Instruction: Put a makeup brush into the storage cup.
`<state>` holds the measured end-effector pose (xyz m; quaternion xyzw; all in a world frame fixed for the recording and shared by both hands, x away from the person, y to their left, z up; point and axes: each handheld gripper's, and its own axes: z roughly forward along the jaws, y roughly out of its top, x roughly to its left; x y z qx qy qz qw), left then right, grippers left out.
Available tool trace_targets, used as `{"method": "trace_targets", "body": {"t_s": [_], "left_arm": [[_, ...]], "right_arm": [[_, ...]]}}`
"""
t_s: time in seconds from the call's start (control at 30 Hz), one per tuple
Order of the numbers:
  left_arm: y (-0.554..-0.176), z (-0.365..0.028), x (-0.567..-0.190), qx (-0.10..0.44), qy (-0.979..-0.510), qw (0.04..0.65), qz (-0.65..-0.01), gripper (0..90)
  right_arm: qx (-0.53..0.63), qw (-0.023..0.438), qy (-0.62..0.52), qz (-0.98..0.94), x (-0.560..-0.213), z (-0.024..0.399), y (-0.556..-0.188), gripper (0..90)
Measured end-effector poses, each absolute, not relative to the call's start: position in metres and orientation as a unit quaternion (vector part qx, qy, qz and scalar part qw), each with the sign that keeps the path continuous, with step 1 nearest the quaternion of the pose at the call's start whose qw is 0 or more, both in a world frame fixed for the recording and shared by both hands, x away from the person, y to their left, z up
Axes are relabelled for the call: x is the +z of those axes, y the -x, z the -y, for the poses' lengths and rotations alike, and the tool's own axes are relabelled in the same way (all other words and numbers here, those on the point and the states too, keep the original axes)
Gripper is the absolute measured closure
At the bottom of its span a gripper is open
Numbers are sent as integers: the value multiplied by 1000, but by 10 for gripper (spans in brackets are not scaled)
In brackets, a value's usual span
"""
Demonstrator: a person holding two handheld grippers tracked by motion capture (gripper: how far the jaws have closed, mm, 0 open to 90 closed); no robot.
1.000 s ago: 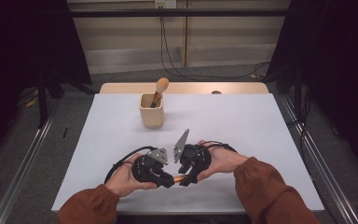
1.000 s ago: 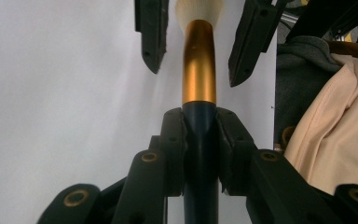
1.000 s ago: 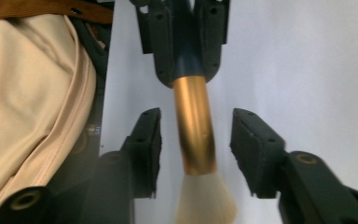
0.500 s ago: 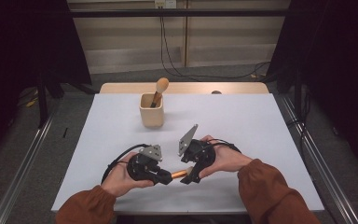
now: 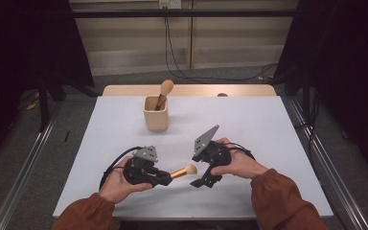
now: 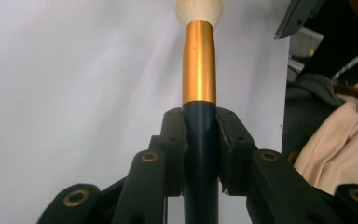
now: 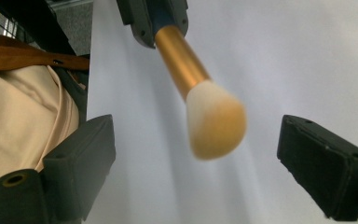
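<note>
A makeup brush (image 5: 184, 170) with a dark blue handle, gold ferrule and pale bristles lies level just above the white table (image 5: 268, 124). My left gripper (image 5: 166, 178) is shut on its handle; the left gripper view shows the jaws clamped just below the gold ferrule (image 6: 199, 70). My right gripper (image 5: 201, 181) faces it from the right. Its jaws have just been opening and now stand wide, and the bristle head (image 7: 214, 122) sits in the gap with neither pad touching it.
A tan cup (image 5: 155, 115) stands at the table's back centre-left with a second brush (image 5: 165, 89) upright in it. A wooden strip (image 5: 249, 90) runs along the far edge. Cables trail from both grippers across the near table.
The right gripper's jaws have spread apart and come off the brush. The two hands have drawn apart, the left one moving left with the brush in it.
</note>
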<state>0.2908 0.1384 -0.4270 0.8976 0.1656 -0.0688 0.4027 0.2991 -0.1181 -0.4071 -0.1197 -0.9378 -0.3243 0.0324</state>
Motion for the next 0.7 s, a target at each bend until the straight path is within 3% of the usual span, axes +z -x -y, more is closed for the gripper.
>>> {"method": "trace_targets", "body": {"t_s": [0.2,0.7], "left_arm": [[-292,-146,-426,-56,-888,420,-179,745],[-293,-159,-421,-35,-843,498,-203,745]], "right_arm": [[-361,39,143,921,-408,128,-300,123],[-415,6,192,889,-414,145,-291,130]]}}
